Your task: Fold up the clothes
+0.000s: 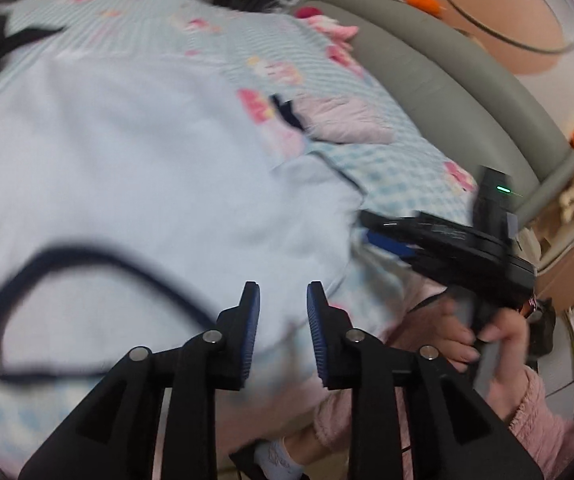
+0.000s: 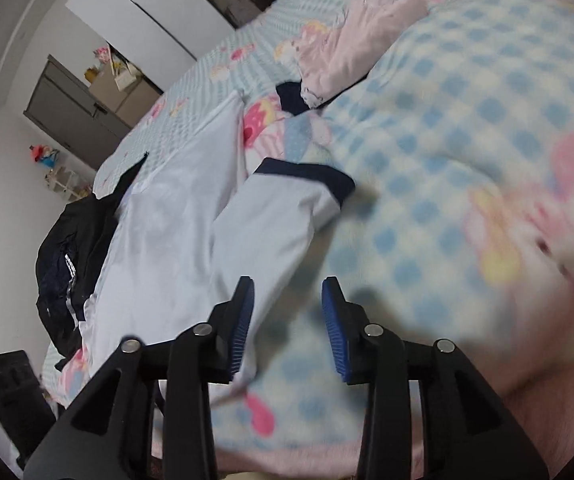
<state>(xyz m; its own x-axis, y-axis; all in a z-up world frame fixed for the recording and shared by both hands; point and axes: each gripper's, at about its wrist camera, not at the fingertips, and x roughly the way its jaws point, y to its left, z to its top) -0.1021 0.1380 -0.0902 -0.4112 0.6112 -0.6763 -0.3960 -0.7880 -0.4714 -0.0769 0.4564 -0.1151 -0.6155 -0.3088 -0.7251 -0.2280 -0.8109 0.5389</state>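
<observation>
A bed under a blue-checked cartoon-print blanket (image 2: 467, 128) fills the room. Both pairs of fingers are spread with nothing between them: the left gripper (image 1: 283, 312) hovers over the pale white T-shirt with navy trim (image 1: 135, 168), the right gripper (image 2: 287, 308) at lower centre beside its navy-cuffed sleeve (image 2: 287, 200). The shirt lies spread, sleeve out. For a tidy fold, I'd pinch seam edges and keep the cloth flat.

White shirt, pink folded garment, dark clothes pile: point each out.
white shirt (image 2: 167, 240): right wrist view, on its flat body panel.
pink folded garment (image 2: 351, 56): right wrist view, on its top face.
dark clothes pile (image 2: 71, 256): right wrist view, middle of the heap.
</observation>
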